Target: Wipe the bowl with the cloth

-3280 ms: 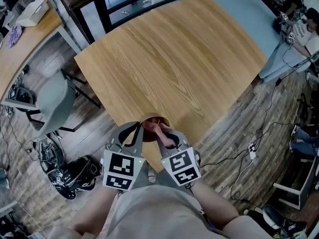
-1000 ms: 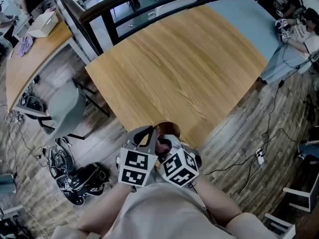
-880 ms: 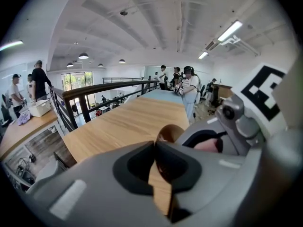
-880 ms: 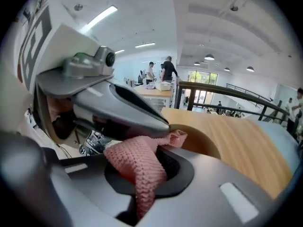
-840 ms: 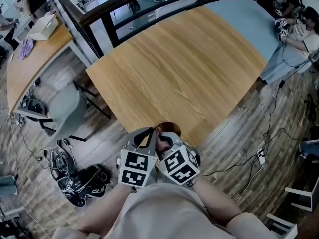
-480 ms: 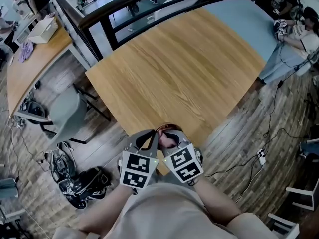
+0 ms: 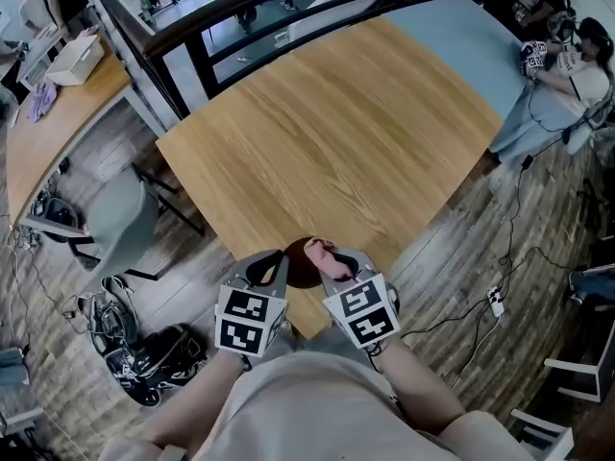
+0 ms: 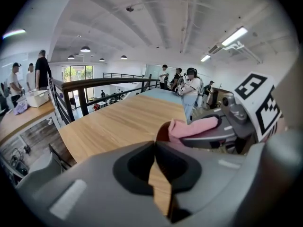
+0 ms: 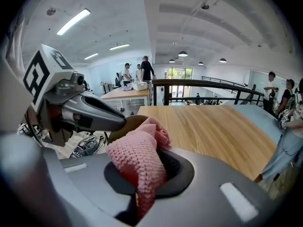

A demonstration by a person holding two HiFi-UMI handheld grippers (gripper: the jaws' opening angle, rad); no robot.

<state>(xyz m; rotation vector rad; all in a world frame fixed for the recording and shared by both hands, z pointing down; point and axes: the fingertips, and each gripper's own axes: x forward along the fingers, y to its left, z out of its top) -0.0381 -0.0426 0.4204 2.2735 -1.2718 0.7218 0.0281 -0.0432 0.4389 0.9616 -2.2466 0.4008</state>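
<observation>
Right gripper [image 7: 333, 260] has shifted across bowl [image 7: 299, 263]; its jaws clamp the cloth [image 9: 137, 157].

Setting: open-plan lab or office workspace on an upper level. Evidence: black railing [image 7: 192, 36] along the edge, with a lower floor visible past it. Large bare wooden table [image 7: 327, 133]; second wooden desk [image 7: 48, 113] carrying a white box [image 7: 72, 60]; grey chair [image 7: 110, 224]. Loose cables [image 7: 519, 248] and a power strip [image 7: 494, 301] on the plank floor. Exposed concrete ceiling with strip lights [image 8: 235, 36]. Several people [image 8: 42, 70] stand in groups; one seated person [image 7: 562, 60] handles marker-cube gear.
</observation>
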